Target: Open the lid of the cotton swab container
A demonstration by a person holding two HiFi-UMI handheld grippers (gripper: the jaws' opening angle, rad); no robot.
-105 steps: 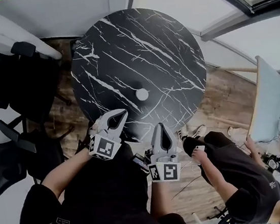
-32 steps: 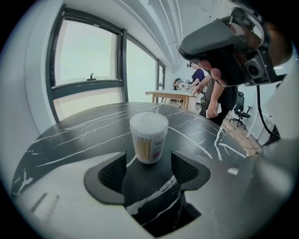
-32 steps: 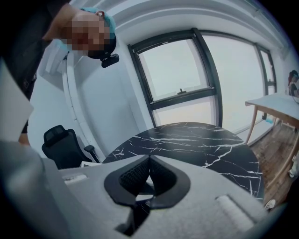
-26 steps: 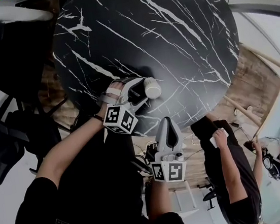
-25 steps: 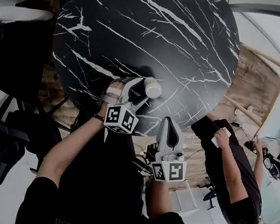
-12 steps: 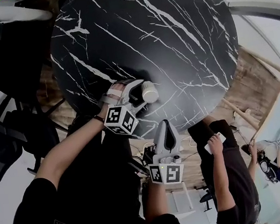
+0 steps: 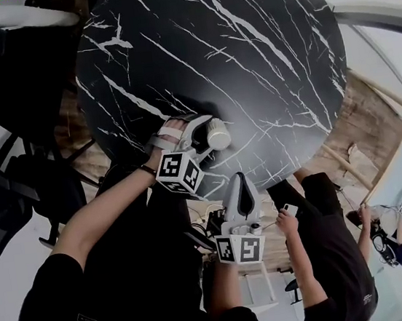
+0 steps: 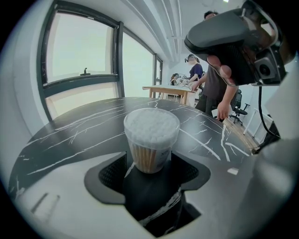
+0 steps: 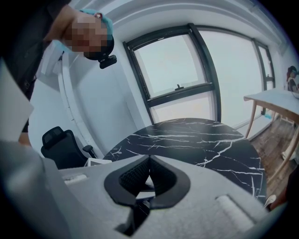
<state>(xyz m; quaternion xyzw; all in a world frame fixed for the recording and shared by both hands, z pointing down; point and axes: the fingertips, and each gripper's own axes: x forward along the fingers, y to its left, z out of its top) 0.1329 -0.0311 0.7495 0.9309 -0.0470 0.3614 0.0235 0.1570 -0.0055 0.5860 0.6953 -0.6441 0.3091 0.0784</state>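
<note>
My round black table (image 7: 246, 55) with white marble veins stands on a wooden plank floor (image 7: 361, 120), black office chairs (image 7: 16, 210) sit along one side, and beyond it I see a white wall (image 9: 107, 116), big dark-framed windows (image 9: 177, 70) full of pale daylight and a light wooden table (image 9: 275, 99)

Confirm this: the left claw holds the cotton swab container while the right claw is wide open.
Wrong on one point: the right claw is shut, jaws together on nothing, as the right gripper view shows. The left claw does hold the cotton swab container.
</note>
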